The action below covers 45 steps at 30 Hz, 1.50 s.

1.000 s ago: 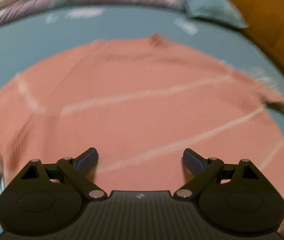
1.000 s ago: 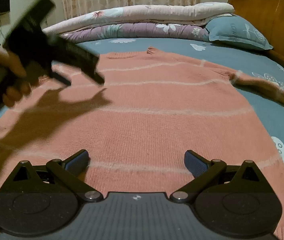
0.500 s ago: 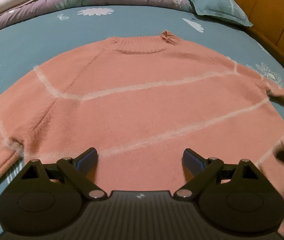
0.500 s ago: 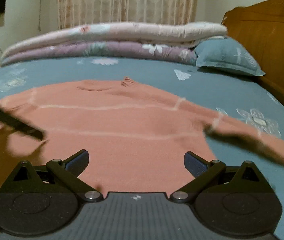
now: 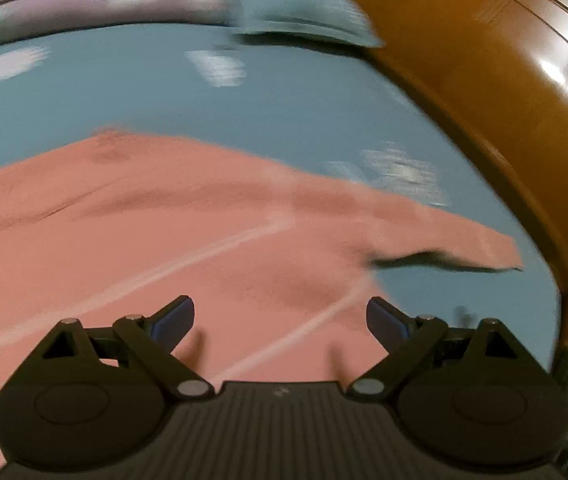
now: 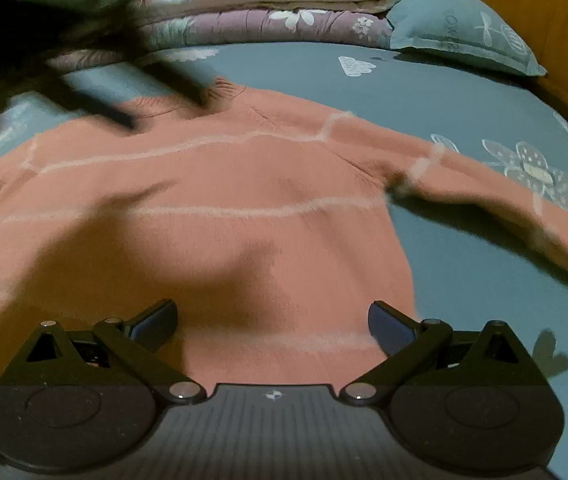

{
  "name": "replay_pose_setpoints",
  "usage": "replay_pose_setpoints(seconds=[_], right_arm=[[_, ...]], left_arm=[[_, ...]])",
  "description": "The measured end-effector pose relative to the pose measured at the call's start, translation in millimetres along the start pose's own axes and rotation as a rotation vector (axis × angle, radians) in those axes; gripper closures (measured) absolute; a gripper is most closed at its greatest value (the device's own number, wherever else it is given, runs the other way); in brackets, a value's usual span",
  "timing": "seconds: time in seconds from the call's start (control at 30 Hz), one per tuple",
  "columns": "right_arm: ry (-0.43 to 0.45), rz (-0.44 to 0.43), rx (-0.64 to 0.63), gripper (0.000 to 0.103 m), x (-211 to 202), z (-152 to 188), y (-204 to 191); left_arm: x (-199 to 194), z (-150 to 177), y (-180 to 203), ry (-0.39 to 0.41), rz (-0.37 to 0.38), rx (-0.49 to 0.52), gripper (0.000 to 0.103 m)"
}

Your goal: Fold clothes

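Beneath both grippers, a salmon-pink knitted sweater with pale stripes (image 6: 244,184) is lying flat on the blue-grey flower-printed bedsheet (image 6: 464,92). Both the left gripper (image 5: 280,316) and the right gripper (image 6: 272,320) are hovering over its body with jaws spread wide, gripping nothing.

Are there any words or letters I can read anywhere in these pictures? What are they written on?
"OWER": pale letters running down the blue pillow by the headboard, in the right wrist view; a letter before them is too faint to read.
A small white mark sits on each hand-held gripper body, a symbol, not a word.
The sweater shows only pale stripes, no writing.
The left wrist view is too blurred to read anything.
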State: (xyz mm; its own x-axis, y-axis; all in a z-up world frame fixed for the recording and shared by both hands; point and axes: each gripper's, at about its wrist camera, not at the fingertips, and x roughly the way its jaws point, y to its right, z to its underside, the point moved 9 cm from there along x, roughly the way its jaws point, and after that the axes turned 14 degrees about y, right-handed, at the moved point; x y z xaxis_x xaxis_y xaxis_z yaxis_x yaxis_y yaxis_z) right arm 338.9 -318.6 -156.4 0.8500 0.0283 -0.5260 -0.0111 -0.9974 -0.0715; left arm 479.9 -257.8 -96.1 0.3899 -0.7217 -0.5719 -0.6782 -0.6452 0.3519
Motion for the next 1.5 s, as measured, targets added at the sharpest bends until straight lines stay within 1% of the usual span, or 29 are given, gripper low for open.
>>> replay_pose_setpoints(seconds=[0.03, 0.13, 0.23, 0.27, 0.37, 0.43, 0.5, 0.53, 0.57, 0.67, 0.73, 0.77, 0.83, 0.9, 0.93, 0.97, 1.03, 1.13, 1.23, 1.37, 1.43, 1.5], right_arm=[[0.006, -0.009, -0.009, 0.000, -4, 4, 0], [0.028, -0.026, -0.035, 0.000, -14, 13, -1], [0.083, -0.044, -0.047, 0.000, -21, 21, -1], [0.091, -0.051, -0.043, 0.000, -22, 22, -1], [0.087, -0.071, -0.031, 0.000, -21, 21, -1], [0.081, -0.082, -0.044, 0.000, -19, 19, -2], [0.072, -0.095, -0.049, 0.000, -15, 14, 0], [0.073, -0.105, -0.041, 0.000, -15, 12, 1], [0.076, -0.114, -0.025, 0.000, -15, 11, 3], [0.081, -0.139, 0.035, 0.000, -17, 7, 9], [0.086, -0.152, 0.066, 0.000, -17, 4, 12], [0.088, -0.159, 0.081, 0.000, -17, 3, 14], [0.092, -0.171, 0.104, 0.000, -17, 0, 17], [0.092, -0.177, 0.087, 0.000, -18, 2, 17], [0.092, -0.180, 0.079, 0.000, -18, 3, 18], [0.093, -0.184, 0.073, 0.000, -18, 3, 18], [0.096, -0.192, 0.067, 0.000, -19, 4, 18], [0.098, -0.199, 0.063, 0.000, -19, 5, 19], [0.096, -0.197, 0.061, 0.000, -19, 5, 18], [0.100, -0.207, 0.070, 0.000, -21, 4, 19], [0.101, -0.212, 0.080, 0.000, -21, 4, 20], [0.100, -0.210, 0.077, 0.000, -20, 5, 19]], left_arm=[[16, -2, 11, -0.006, 0.029, 0.010, 0.010], [56, 4, 26, -0.048, 0.045, 0.006, 0.010], [84, 21, 32, -0.104, 0.086, -0.047, 0.010], [87, 24, 38, -0.118, 0.106, -0.054, 0.004], [85, 28, 68, -0.152, 0.178, -0.047, 0.003], [80, 25, 84, -0.162, 0.220, -0.017, 0.003], [75, 9, 86, -0.117, 0.190, 0.047, 0.003], [76, -2, 83, -0.087, 0.167, 0.065, 0.003], [78, -13, 78, -0.063, 0.145, 0.058, 0.003], [95, -41, 57, -0.035, 0.095, -0.020, 0.003], [111, -51, 44, -0.056, 0.065, -0.080, 0.003], [118, -53, 39, -0.069, 0.047, -0.102, 0.003], [133, -46, 34, -0.127, 0.031, -0.136, 0.004], [149, -34, 34, -0.189, 0.026, -0.169, 0.004], [157, -31, 33, -0.199, 0.016, -0.167, 0.004], [164, -29, 33, -0.193, -0.001, -0.151, 0.004], [177, -34, 33, -0.154, -0.023, -0.127, 0.003], [192, -44, 36, -0.117, -0.047, -0.117, 0.002], [195, -49, 38, -0.125, -0.046, -0.111, 0.002], [167, -50, 44, -0.129, 0.011, -0.109, 0.002], [159, -45, 56, -0.157, 0.048, -0.087, 0.001], [160, -34, 69, -0.201, 0.075, -0.072, 0.001]])
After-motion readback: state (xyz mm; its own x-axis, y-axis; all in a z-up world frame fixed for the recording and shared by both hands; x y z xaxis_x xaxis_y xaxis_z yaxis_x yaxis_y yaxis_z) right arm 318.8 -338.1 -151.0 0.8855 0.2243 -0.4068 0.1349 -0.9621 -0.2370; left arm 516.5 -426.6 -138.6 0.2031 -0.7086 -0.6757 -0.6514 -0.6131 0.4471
